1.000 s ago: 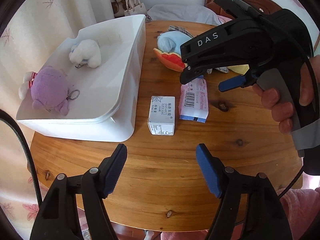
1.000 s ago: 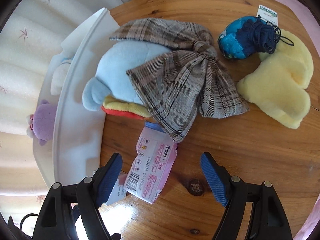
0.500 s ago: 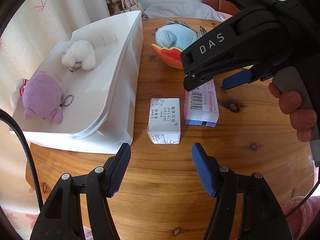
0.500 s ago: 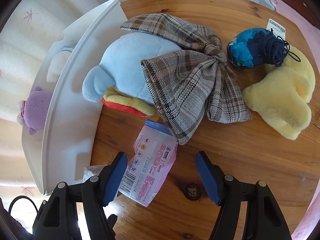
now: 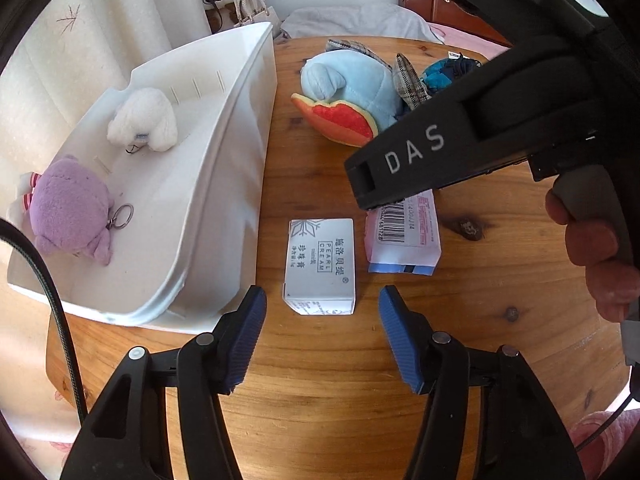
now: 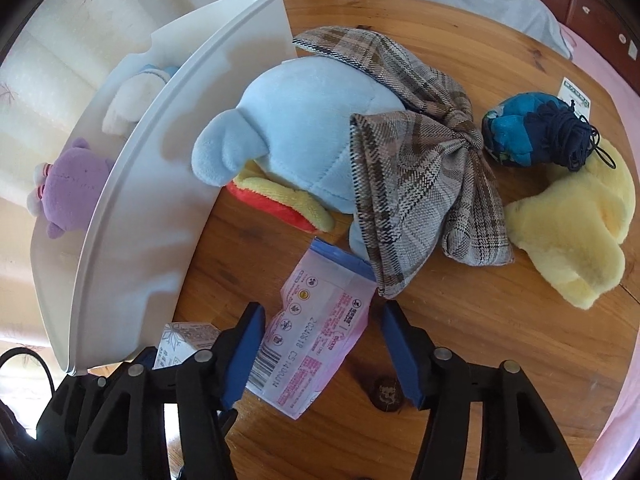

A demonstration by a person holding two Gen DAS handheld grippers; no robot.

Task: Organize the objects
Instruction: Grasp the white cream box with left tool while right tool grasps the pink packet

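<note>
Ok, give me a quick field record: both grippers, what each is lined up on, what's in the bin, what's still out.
left gripper: closing, pads not yet touching the white Pearl Cream carton
right gripper: closing, pink tissue packet between the pads, no contact seen
white plastic bin: holds purple plush keychain and white plush toy
round wooden table: light blue plush, plaid cloth bow, yellow fluffy plush, blue drawstring pouch
</note>
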